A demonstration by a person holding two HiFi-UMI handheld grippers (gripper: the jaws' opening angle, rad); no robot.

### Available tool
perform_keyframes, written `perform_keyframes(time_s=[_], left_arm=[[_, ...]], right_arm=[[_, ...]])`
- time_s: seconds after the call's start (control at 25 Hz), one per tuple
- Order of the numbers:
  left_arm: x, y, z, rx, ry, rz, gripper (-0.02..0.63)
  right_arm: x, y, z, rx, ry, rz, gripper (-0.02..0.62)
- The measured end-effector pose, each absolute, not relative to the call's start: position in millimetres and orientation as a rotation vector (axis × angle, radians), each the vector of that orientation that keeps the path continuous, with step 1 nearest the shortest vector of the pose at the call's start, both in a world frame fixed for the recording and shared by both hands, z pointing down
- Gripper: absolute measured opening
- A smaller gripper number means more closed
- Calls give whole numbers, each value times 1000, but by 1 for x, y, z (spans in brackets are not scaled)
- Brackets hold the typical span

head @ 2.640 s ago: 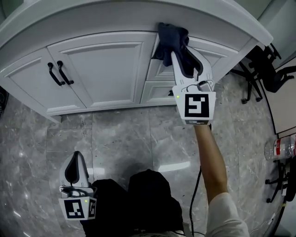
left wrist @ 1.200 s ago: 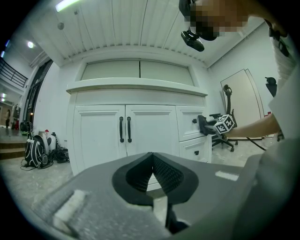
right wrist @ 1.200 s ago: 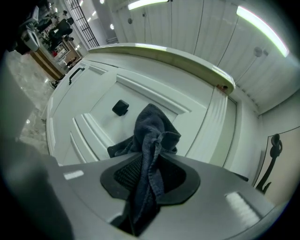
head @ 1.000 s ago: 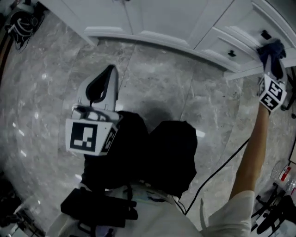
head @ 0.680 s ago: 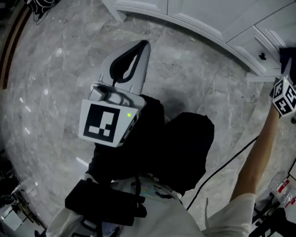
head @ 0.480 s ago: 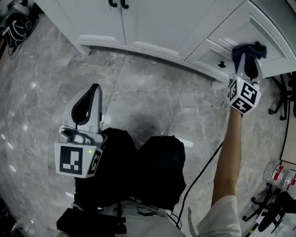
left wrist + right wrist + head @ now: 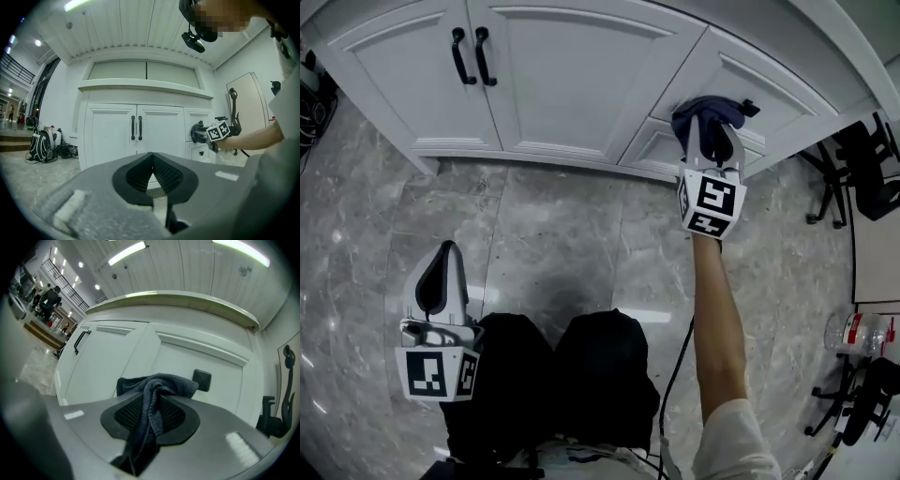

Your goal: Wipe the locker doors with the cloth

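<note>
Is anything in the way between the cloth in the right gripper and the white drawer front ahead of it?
Nothing visible. The cloth, clamped in the right gripper, faces the bare drawer front; only a black knob sits beside it.

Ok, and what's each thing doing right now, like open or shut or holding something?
right gripper: shut on the cloth
cloth: bunched between its jaws, up by the drawer
left gripper: shut, nothing in it
cabinet doors: both shut
drawer: shut
</note>
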State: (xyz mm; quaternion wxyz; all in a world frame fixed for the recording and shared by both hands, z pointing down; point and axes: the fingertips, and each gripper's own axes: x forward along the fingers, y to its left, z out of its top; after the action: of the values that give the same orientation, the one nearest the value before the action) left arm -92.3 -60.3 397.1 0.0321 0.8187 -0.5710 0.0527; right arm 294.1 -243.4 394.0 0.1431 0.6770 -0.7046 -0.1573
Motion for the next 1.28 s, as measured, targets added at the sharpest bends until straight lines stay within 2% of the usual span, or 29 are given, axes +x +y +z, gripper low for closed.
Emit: perform_keyframes(time_s=[0.44,0.76,0.96,1.28], left_arm=[[-105,-60,399,2491,-1781,153,2],[-106,-59,403,2489,-1783,165,2],[-106,-56,402,2493,-1793,185,2],[-108,-54,397,2486,-1823,207,2]], right_arm=[[270,-239,390,1878,-2025,-520,92],[211,-207,428,1696,-2069,-626,92],[214,-216,474,1649,-2038,-553,92],[242,-242,492,1606,-2007,-494,94]])
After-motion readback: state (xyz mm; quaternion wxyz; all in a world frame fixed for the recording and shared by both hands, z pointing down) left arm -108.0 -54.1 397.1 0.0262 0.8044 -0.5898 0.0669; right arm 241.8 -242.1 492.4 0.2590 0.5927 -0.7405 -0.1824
